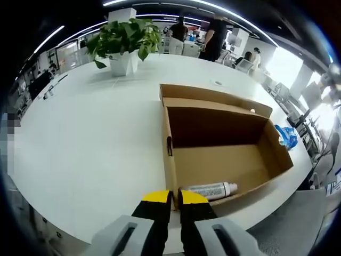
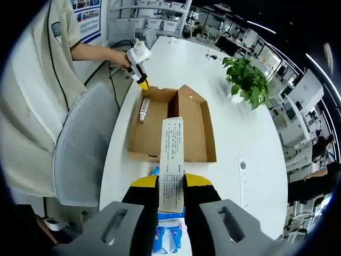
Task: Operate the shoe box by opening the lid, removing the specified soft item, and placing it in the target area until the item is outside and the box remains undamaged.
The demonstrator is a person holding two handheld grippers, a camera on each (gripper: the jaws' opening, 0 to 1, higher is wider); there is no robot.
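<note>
right gripper (image 2: 171,184) clamps a white carton (image 2: 171,160); left gripper (image 1: 174,198), nearly closed, touches the shoe box (image 1: 224,160) wall.

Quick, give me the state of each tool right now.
Left tool: shut, holding nothing, at the shoe box edge.
Right tool: shut on the long printed carton.

A white table (image 1: 96,138) carries an open cardboard shoe box (image 1: 213,160) near its edge. A potted plant (image 1: 125,45) stands farther in. A blue packet (image 1: 287,136) lies beside the box.
</note>
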